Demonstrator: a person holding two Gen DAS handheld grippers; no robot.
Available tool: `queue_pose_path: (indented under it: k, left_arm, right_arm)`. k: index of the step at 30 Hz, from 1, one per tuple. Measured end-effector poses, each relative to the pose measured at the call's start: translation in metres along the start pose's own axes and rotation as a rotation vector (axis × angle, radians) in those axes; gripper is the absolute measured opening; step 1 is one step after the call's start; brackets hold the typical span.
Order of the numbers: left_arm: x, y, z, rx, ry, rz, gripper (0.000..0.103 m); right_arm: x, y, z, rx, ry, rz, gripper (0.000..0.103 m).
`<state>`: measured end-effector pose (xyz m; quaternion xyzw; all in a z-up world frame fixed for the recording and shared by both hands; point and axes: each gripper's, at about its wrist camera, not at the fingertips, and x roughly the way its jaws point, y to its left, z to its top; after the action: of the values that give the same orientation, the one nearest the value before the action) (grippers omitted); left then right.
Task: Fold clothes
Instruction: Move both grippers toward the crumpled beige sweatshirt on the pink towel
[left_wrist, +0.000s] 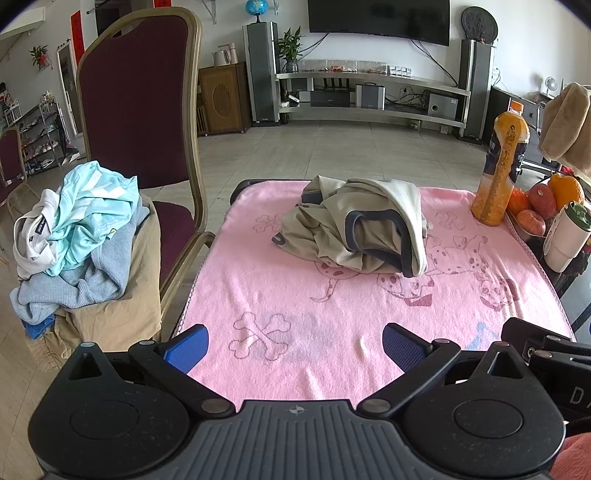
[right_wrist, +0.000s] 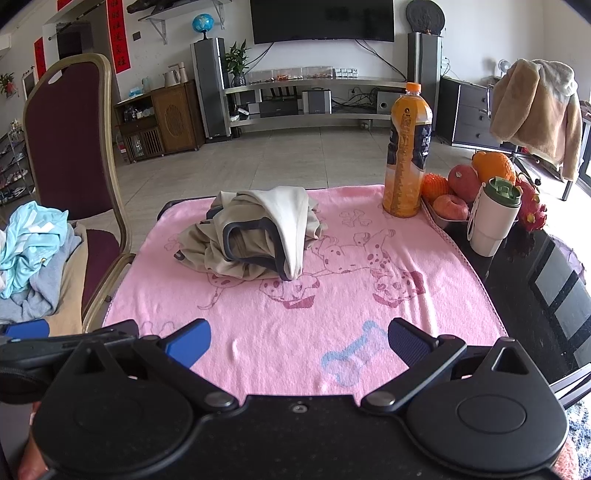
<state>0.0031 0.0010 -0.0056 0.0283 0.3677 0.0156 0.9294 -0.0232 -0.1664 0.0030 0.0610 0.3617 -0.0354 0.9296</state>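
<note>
A crumpled beige garment with dark trim (left_wrist: 354, 229) lies bunched on the far half of a pink towel (left_wrist: 280, 302) that covers the table; it also shows in the right wrist view (right_wrist: 255, 236) on the towel (right_wrist: 295, 321). My left gripper (left_wrist: 295, 349) is open and empty over the towel's near edge. My right gripper (right_wrist: 299, 345) is open and empty beside it, also well short of the garment.
A pile of clothes (left_wrist: 77, 251) sits on a maroon chair (left_wrist: 136, 110) left of the table. An orange juice bottle (right_wrist: 406, 151), a fruit tray (right_wrist: 461, 188) and a white cup (right_wrist: 493, 218) stand at the right. A beige coat (right_wrist: 535, 110) hangs behind.
</note>
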Motion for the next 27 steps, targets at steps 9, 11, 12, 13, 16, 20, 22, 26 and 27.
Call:
queue_pose_path:
  k: [9,11,12,13,16,20,22,26,27]
  left_arm:
    - [0.027,0.013,0.008,-0.036,0.058,-0.048,0.102]
    - [0.036,0.016,0.013,-0.032,0.075,-0.077,0.102]
    - [0.039,0.016,0.015,-0.027,0.073,-0.089,0.102]
    - [0.042,0.016,0.017,-0.024,0.064,-0.094,0.102]
    - [0.053,0.016,0.025,0.001,0.063,-0.073,0.102]
    - [0.078,0.024,0.041,-0.014,0.106,-0.089,0.1]
    - [0.092,0.026,0.053,-0.026,0.113,-0.098,0.096]
    - [0.118,0.024,0.074,-0.028,0.11,-0.102,0.092]
    - [0.124,0.023,0.077,-0.023,0.102,-0.097,0.095]
  right_arm:
    - [0.019,-0.011,0.009,0.051,-0.04,0.066,0.103]
    - [0.027,-0.014,0.015,0.053,-0.047,0.074,0.103]
    - [0.032,-0.015,0.018,0.051,-0.046,0.077,0.103]
    - [0.037,-0.015,0.021,0.055,-0.04,0.077,0.103]
    - [0.054,-0.02,0.032,0.086,-0.027,0.082,0.103]
    - [0.079,-0.023,0.048,0.095,-0.02,0.081,0.103]
    - [0.091,-0.023,0.056,0.087,-0.018,0.09,0.102]
    - [0.125,-0.022,0.077,0.108,0.008,0.104,0.08]
    - [0.135,-0.021,0.082,0.116,0.019,0.109,0.072]
